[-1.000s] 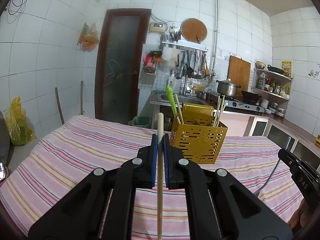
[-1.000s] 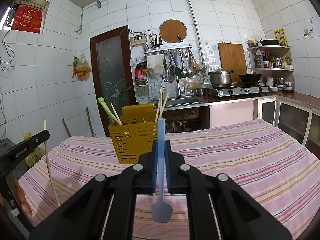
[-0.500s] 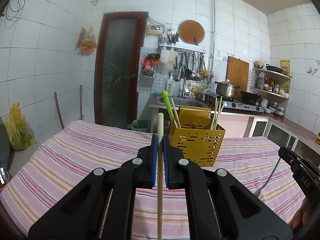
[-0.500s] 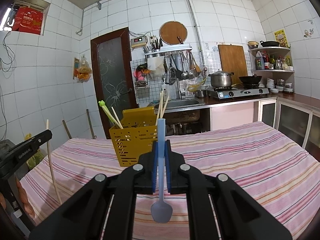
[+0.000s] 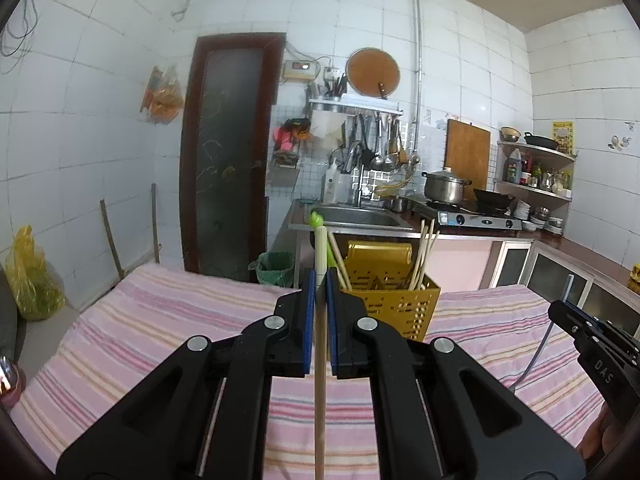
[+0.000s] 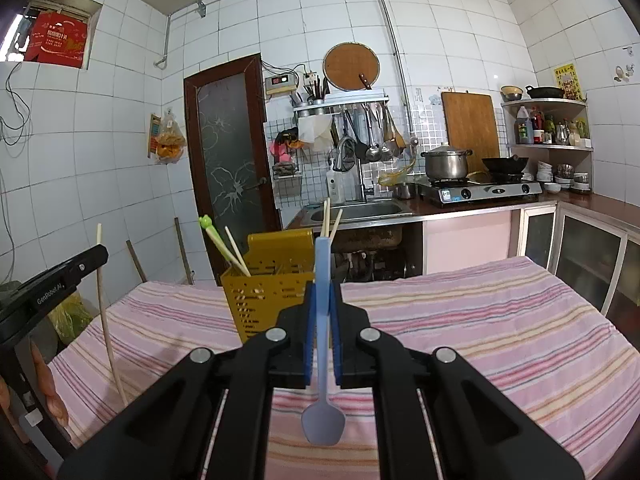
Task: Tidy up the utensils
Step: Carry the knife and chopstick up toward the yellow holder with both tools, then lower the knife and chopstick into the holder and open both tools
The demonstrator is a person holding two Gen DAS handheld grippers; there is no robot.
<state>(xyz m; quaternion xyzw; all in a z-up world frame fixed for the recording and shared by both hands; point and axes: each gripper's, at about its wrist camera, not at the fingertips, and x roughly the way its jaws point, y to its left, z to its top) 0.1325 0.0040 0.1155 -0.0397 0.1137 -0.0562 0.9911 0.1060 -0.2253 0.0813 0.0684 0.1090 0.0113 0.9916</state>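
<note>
A yellow utensil holder (image 5: 390, 300) stands mid-frame on the striped tablecloth (image 5: 160, 320). The left gripper (image 5: 319, 280) pinches an upright wooden chopstick (image 5: 320, 380); the right gripper (image 6: 322, 300) clamps a blue spoon (image 6: 323, 420), bowl down.

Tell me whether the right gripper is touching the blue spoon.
Touching. The right wrist view shows the right gripper shut on the blue spoon, pads pressing its handle.

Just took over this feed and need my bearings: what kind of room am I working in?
A home kitchen, by the look of it. A gas stove carrying a steel pot stands on the counter next to a sink, and ladles hang from a wall rack. The work surface is a table under a striped cloth.
</note>
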